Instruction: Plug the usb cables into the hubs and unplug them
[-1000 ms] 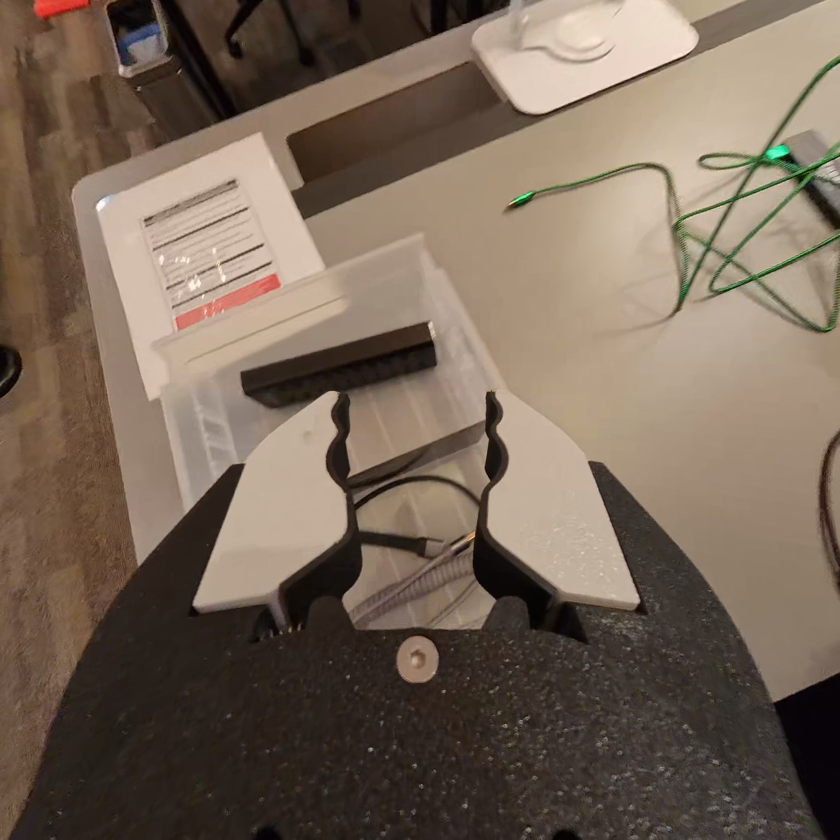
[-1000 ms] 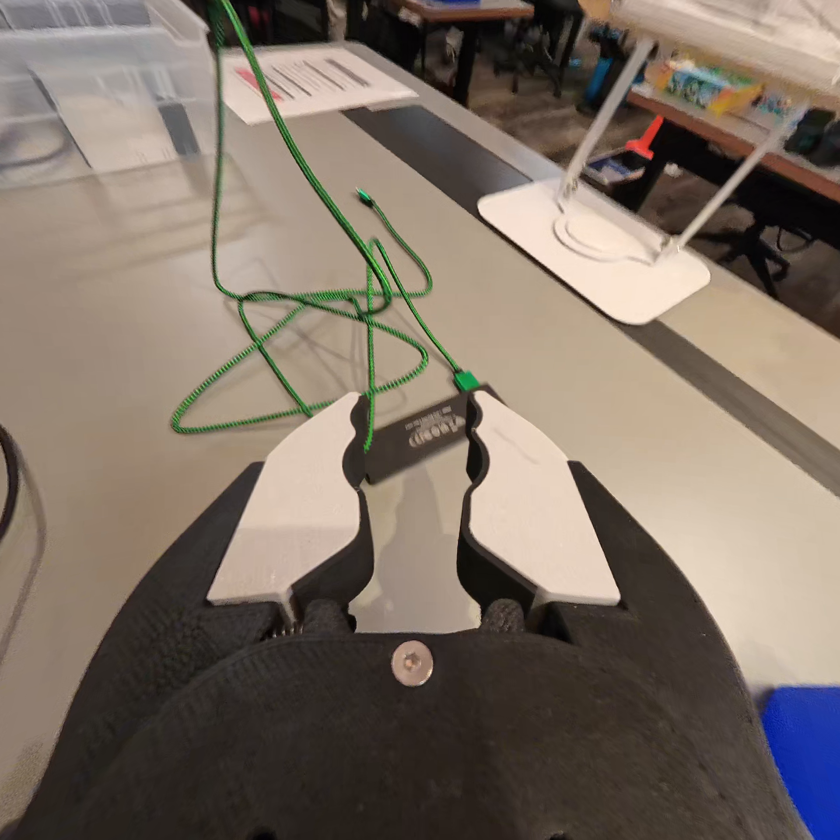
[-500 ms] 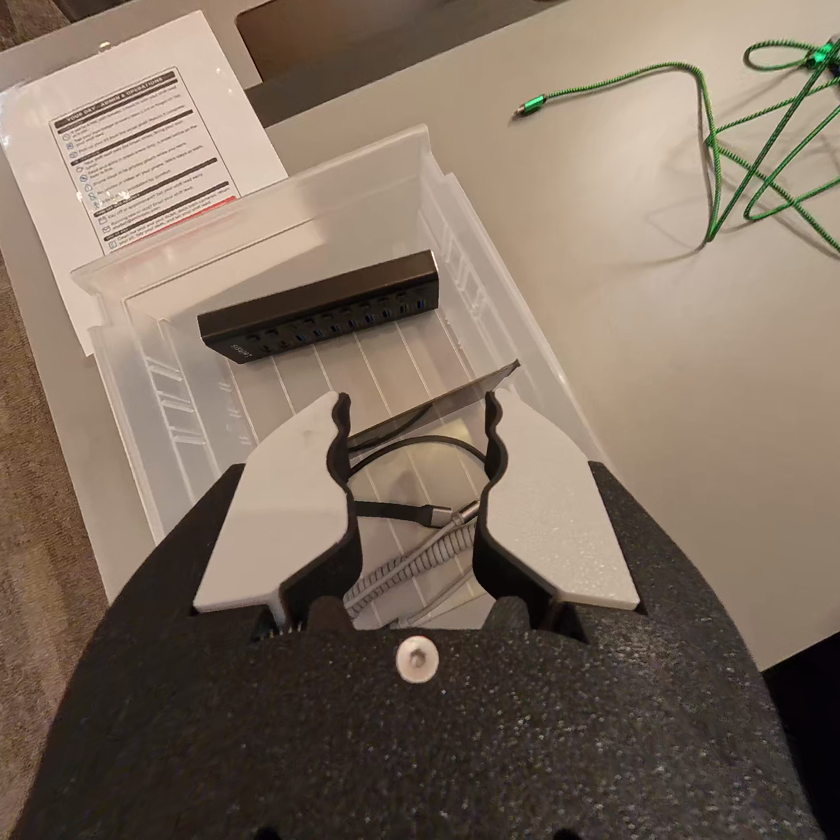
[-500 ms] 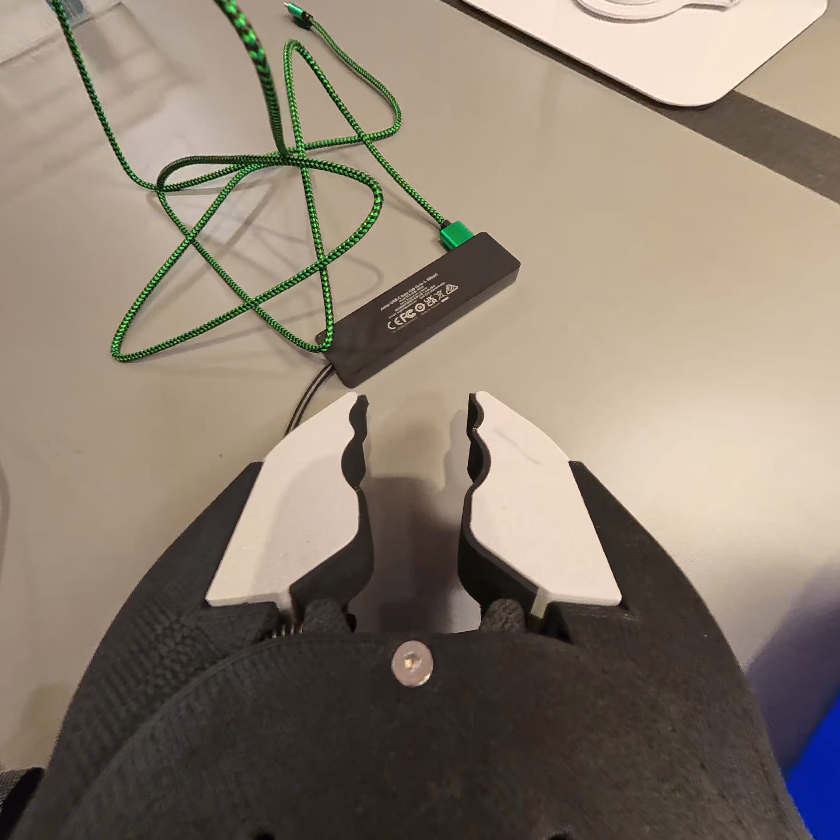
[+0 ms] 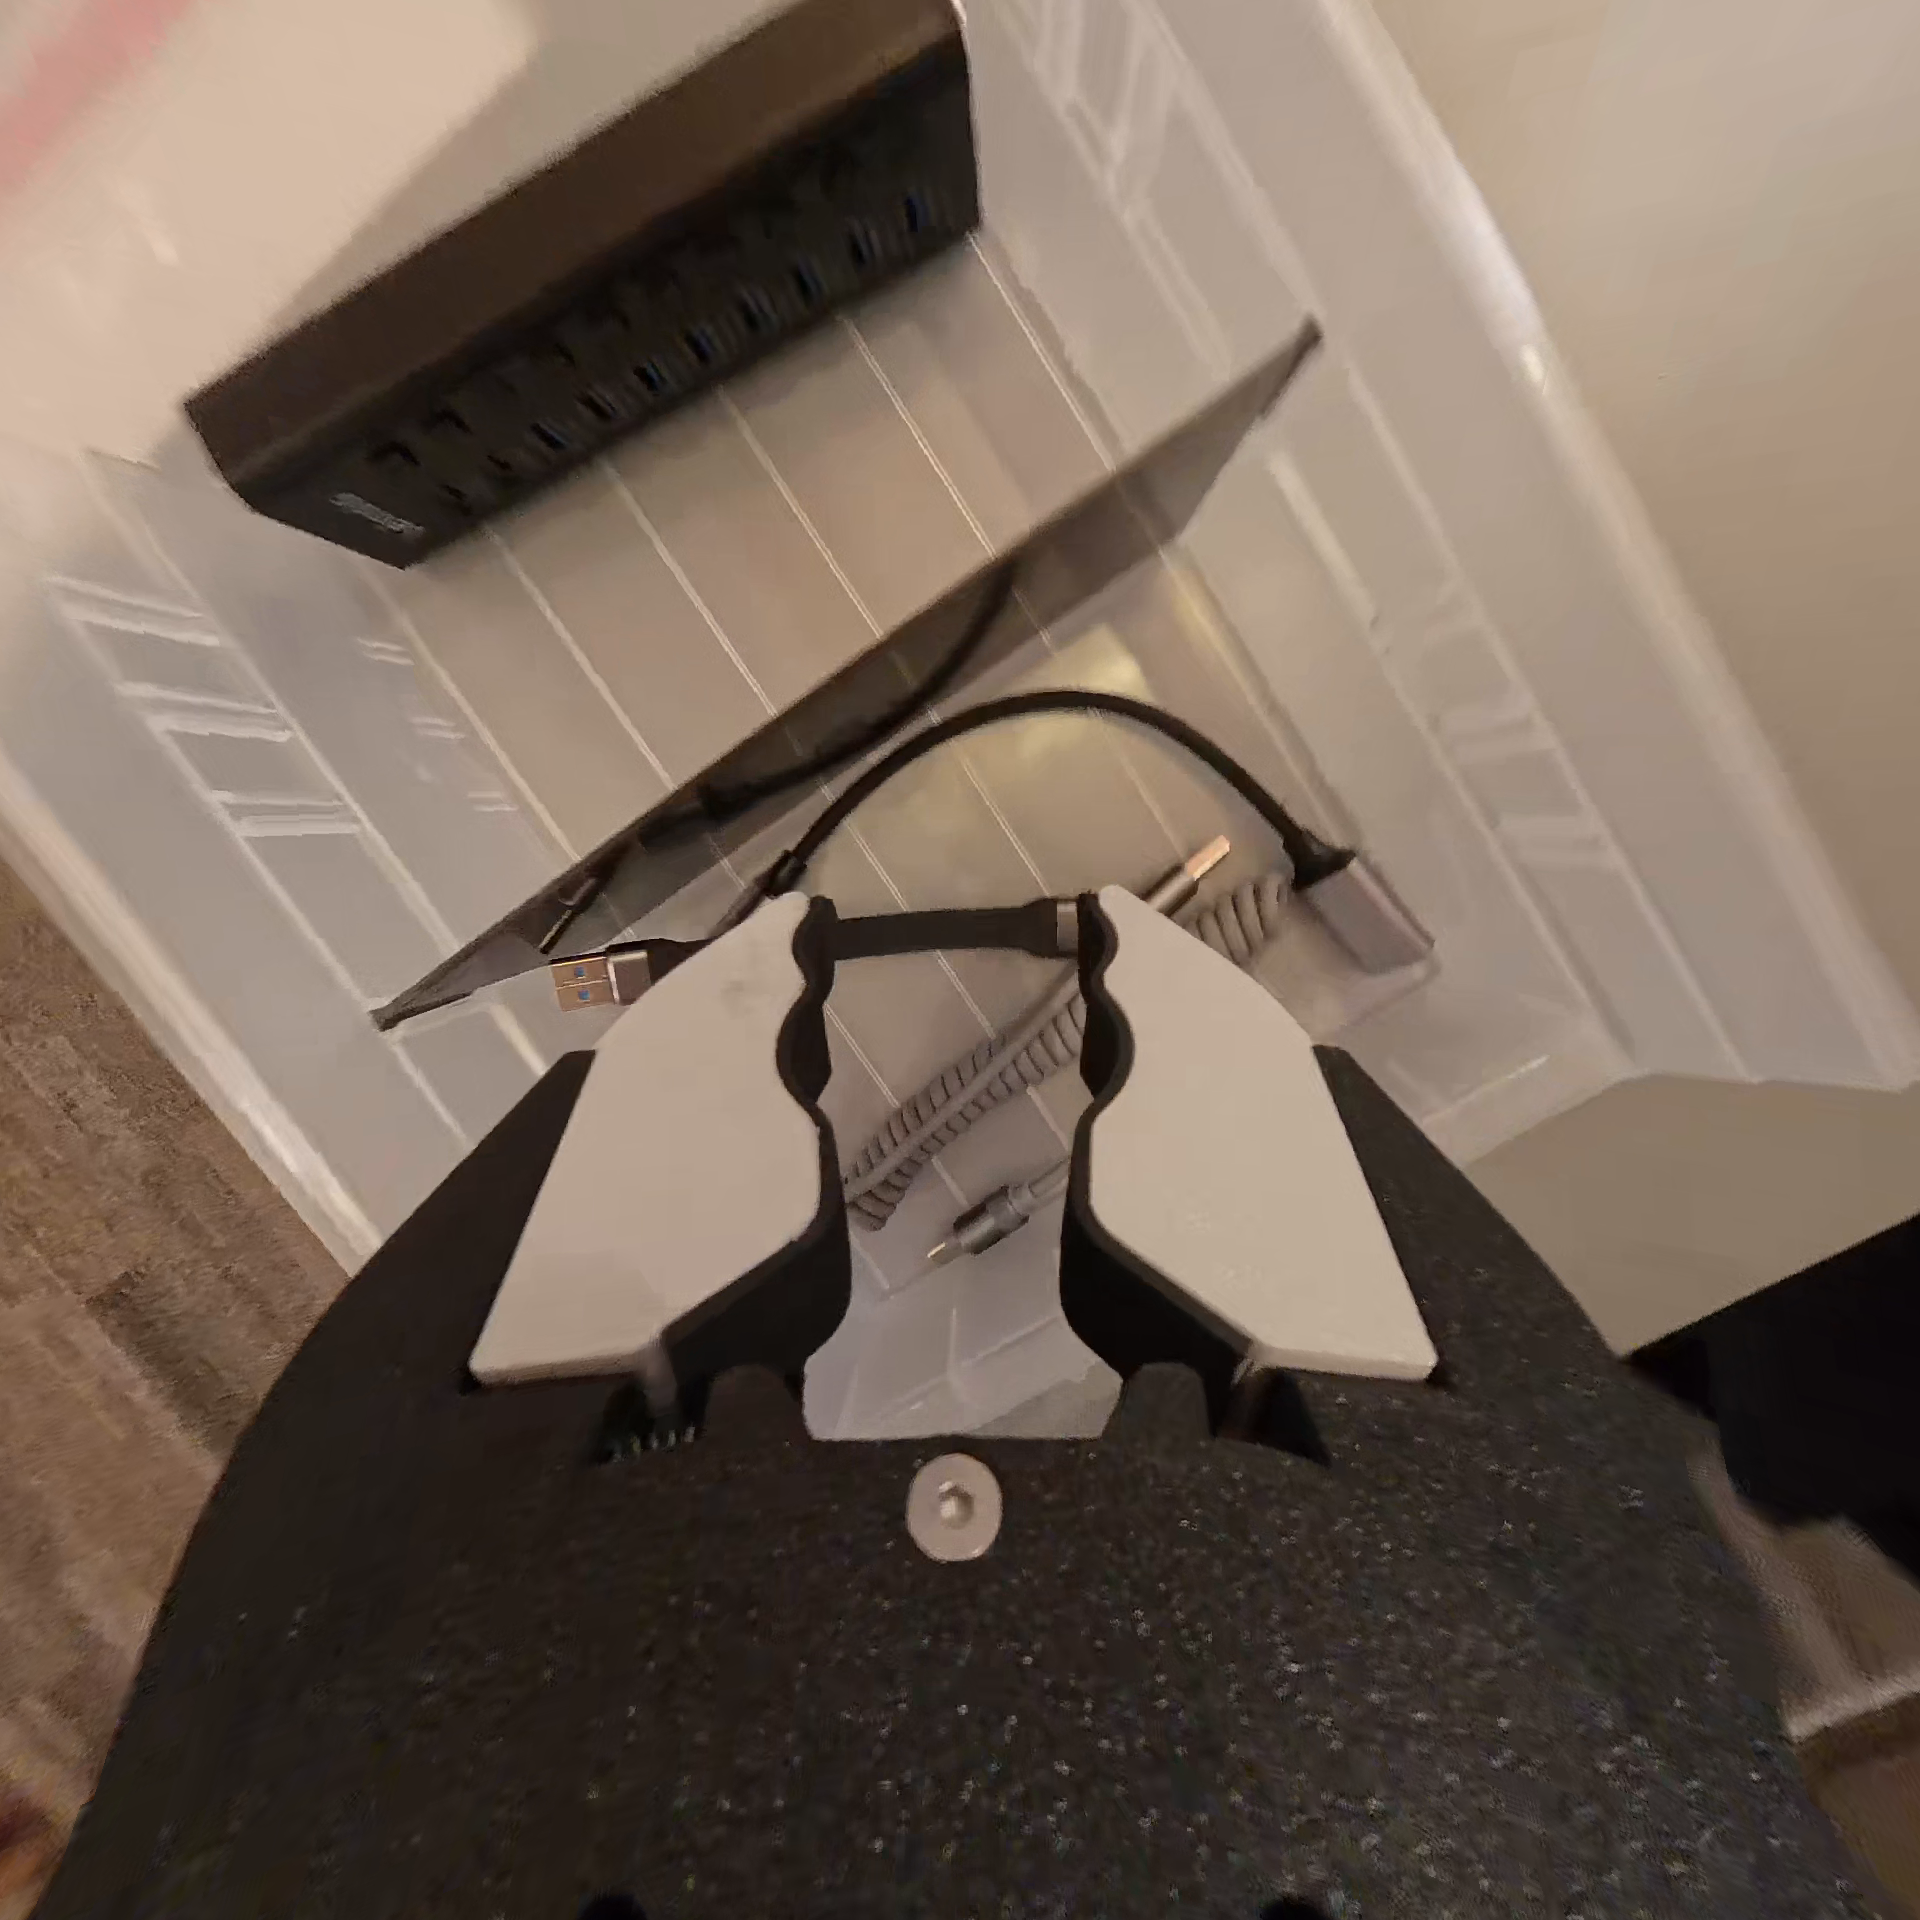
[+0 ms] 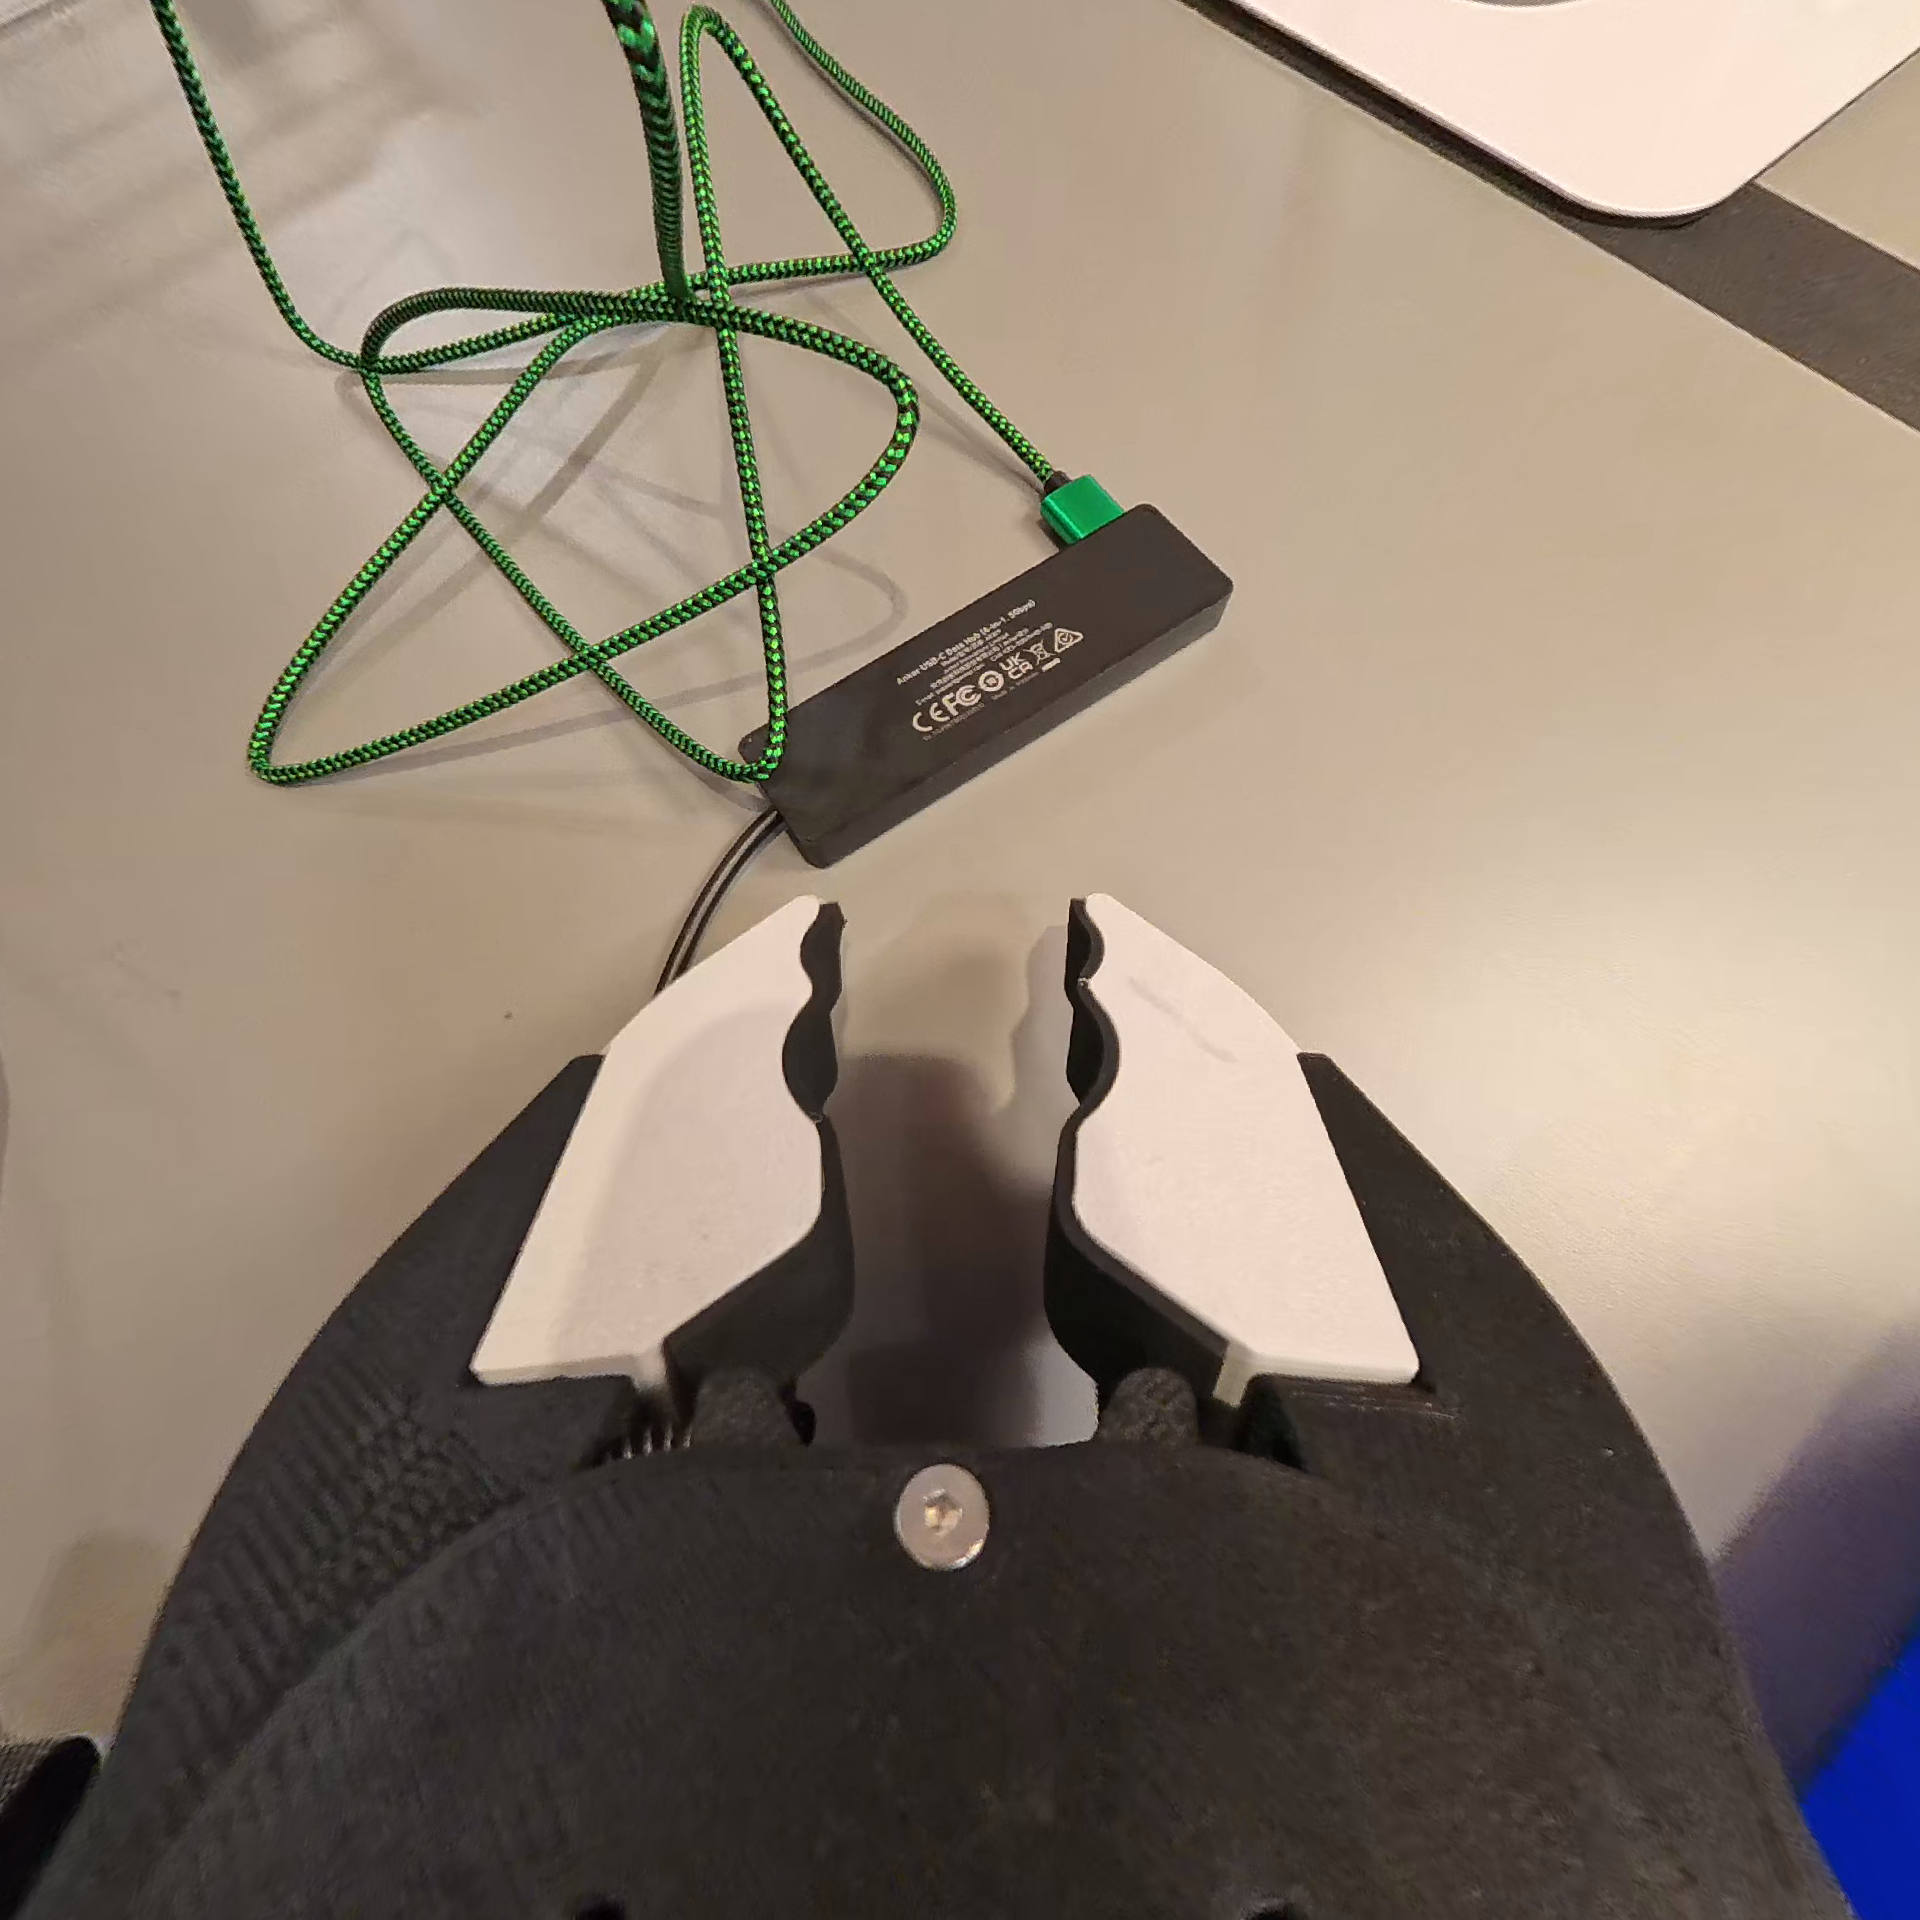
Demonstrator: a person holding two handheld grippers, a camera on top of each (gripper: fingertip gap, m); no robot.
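Observation:
In the left wrist view my left gripper [image 5: 948, 914] is open and empty, low over a clear plastic bin [image 5: 1455, 582]. The bin holds a long black multi-port hub [image 5: 582, 343], a thin dark slab [image 5: 831, 675], a short black cable [image 5: 1039, 717] with a grey plug [image 5: 608, 982], and a grey coiled cable [image 5: 966, 1101]. In the right wrist view my right gripper [image 6: 956, 914] is open and empty, just short of a small black hub [image 6: 997, 675] on the table. A green braided cable [image 6: 582, 436] has its green plug [image 6: 1081, 509] in the hub's far end.
A white lamp base [image 6: 1621, 94] sits at the far right of the grey table [image 6: 1455, 727], beside a dark strip [image 6: 1766, 301]. A thin black lead [image 6: 717, 904] runs from the small hub toward me. Carpet floor [image 5: 125, 1143] lies left of the bin. Some 55 cm of space lies between my two pairs of fingers.
My left gripper has dropped closer into the bin, toward the cables. My right gripper has moved slightly closer to the small hub. Both stay open.

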